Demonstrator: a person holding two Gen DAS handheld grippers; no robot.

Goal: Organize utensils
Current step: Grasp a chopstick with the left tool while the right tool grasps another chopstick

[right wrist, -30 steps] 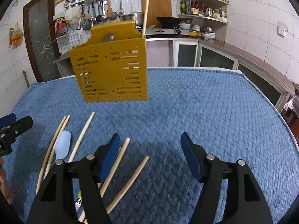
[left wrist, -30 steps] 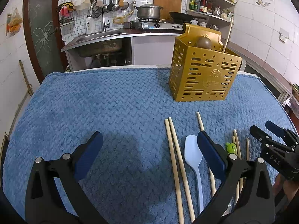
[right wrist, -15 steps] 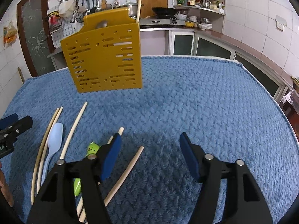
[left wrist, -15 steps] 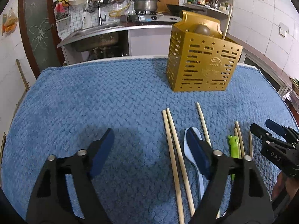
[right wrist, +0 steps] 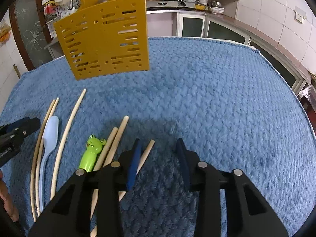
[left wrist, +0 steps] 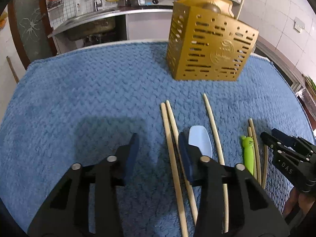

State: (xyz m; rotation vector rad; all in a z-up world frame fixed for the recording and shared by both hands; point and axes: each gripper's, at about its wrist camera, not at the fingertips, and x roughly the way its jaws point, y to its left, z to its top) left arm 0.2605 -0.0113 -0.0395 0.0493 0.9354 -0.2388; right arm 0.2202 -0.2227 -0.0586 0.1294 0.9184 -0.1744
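Several wooden chopsticks (left wrist: pixel 213 126) lie on the blue towel, with a light blue spoon (left wrist: pixel 199 140) and a green frog-handled utensil (left wrist: pixel 247 152) among them. Behind them stands a golden slotted utensil holder (left wrist: pixel 209 45) with a chopstick and a spoon in it. My left gripper (left wrist: pixel 158 154) hovers low over the leftmost pair of chopsticks (left wrist: pixel 167 130). Its jaws are closing, with one stick in the gap near the right finger, untouched. My right gripper (right wrist: pixel 159 156) is also closing. The tip of a single chopstick (right wrist: pixel 148 150) shows beside its left finger, not pinched. The holder (right wrist: pixel 106 39), the spoon (right wrist: pixel 50 134) and the frog utensil (right wrist: pixel 91 152) lie to its left.
A blue textured towel (left wrist: pixel 79 98) covers the whole table, and its far edge runs just behind the holder. Beyond it are a sink counter (left wrist: pixel 88 21) and a stove with a pot. The towel (right wrist: pixel 227 98) lies bare to the right of the right gripper.
Both grippers' jaws have narrowed from wide apart. The left gripper has sunk and tipped down towards the chopsticks. The utensils have not moved.
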